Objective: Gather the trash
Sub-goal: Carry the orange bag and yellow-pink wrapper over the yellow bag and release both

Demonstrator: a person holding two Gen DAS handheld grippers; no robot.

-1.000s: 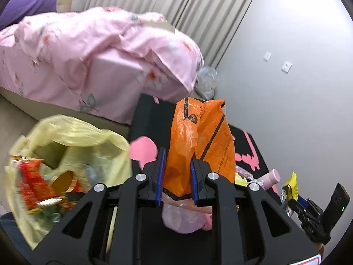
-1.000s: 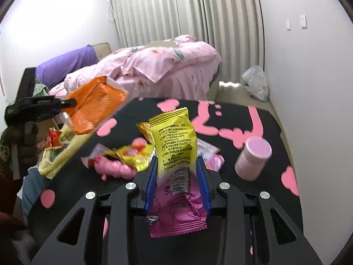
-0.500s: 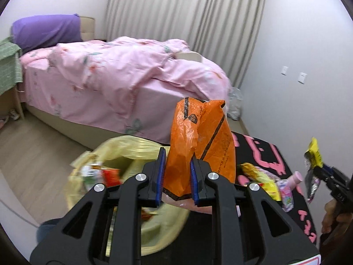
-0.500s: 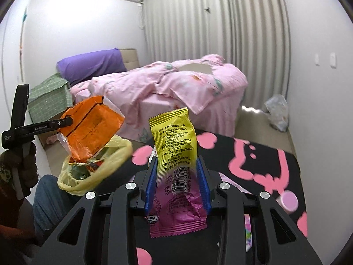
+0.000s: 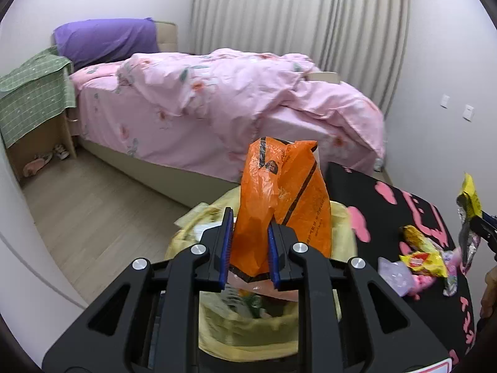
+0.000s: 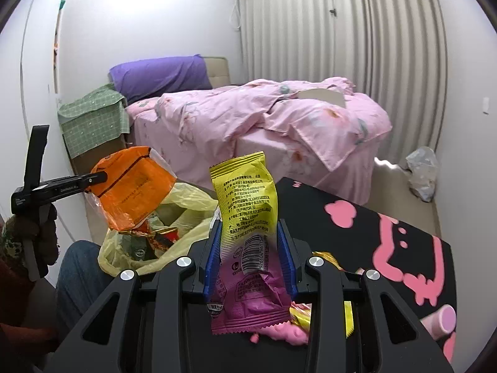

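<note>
- Your left tool (image 5: 248,250) is clamped on an orange bag (image 5: 281,205), blue pads narrowly apart with the plastic pinched between them.
- Left wrist view: that bag hangs directly over the yellow trash bag (image 5: 248,335), whose open mouth sits below and behind the tool.
- Right wrist view shows the same pair from the side: the orange bag (image 6: 133,186) sits above the yellow trash bag (image 6: 183,217), with red and gold wrappers visible inside; only here do you see your left hand (image 6: 37,236) on the handle.
- Your right tool (image 6: 250,258) grips a yellow-and-magenta snack packet (image 6: 245,217), upright between the pads, a moderate gap filled by the packet.
- Left wrist view catches that packet (image 5: 469,195) only at the far right edge, raised above the tabletop (image 5: 419,211).
- Left wrist view alone shows loose wrappers (image 5: 422,251) lying on the black, pink-patterned tabletop.
- Right wrist view alone shows a pink bottle (image 6: 441,323) lying at the tabletop's right edge and a crumpled clear bag (image 6: 422,171) on the floor by the curtain.
- Both views show the pink bed (image 5: 217,105) behind.
</note>
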